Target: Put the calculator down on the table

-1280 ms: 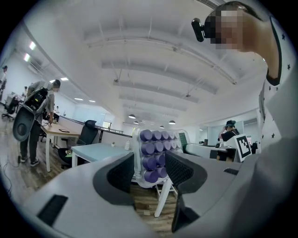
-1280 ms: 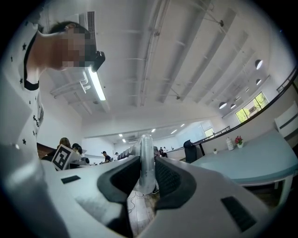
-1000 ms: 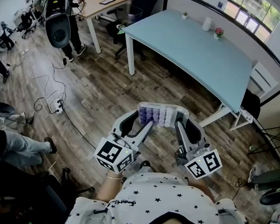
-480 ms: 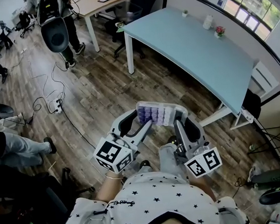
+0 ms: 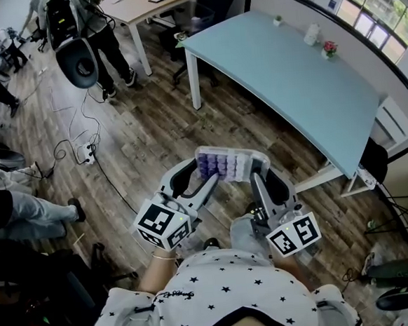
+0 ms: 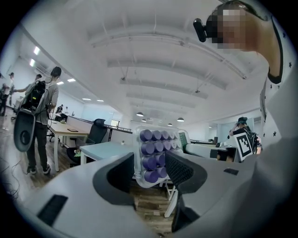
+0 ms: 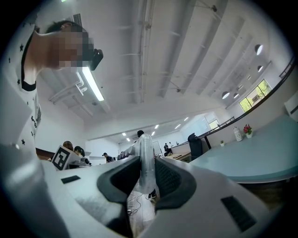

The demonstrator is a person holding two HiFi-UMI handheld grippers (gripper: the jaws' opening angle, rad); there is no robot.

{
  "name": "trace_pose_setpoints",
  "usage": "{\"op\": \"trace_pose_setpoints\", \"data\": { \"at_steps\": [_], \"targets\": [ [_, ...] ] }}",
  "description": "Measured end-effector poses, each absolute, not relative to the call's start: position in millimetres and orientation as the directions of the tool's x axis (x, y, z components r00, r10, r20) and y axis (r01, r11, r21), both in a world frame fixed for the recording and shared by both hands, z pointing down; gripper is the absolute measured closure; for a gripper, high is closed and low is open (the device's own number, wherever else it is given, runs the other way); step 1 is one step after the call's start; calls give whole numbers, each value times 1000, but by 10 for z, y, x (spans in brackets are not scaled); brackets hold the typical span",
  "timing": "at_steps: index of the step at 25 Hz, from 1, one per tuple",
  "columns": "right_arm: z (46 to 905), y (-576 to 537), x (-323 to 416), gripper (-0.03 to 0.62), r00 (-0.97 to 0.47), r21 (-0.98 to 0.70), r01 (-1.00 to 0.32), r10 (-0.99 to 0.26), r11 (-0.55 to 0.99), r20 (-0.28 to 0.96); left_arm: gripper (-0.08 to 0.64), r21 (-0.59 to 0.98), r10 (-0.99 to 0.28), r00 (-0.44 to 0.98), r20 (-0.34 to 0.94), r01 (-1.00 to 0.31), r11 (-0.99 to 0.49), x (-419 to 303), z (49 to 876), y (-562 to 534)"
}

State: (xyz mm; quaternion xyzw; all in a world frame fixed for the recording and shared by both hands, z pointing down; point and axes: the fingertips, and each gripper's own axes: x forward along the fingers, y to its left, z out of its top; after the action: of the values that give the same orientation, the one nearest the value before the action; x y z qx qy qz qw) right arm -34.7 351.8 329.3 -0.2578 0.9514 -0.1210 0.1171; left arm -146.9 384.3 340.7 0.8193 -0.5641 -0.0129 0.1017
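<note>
The right gripper is clamping its two jaws on the thin right edge of the calculator. The left gripper is gripping the calculator's left end, with the jaws standing wide across its width. The calculator's rows of purple keys are sitting inside a clear plastic shell. It is hanging in the air between the two grippers, above the wooden floor. It is not touching the pale blue table, which is standing farther off to the right. A white bottle and a small flowerpot are standing at the table's far edge.
</note>
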Motion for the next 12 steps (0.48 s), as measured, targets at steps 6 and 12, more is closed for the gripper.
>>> {"op": "trace_pose_setpoints", "data": {
  "at_steps": [6, 12],
  "targets": [
    [3358, 3155, -218, 495, -842, -305, -455, -516, 837, -159, 342, 175, -929, 354, 106, -927, -333, -1338, 3463, 3488],
    [3387, 2763, -111, 494, -838, -321, -458, -523, 829, -153, 342, 175, -927, 357, 119, -926, -334, -1233, 3480, 3092]
  ]
}}
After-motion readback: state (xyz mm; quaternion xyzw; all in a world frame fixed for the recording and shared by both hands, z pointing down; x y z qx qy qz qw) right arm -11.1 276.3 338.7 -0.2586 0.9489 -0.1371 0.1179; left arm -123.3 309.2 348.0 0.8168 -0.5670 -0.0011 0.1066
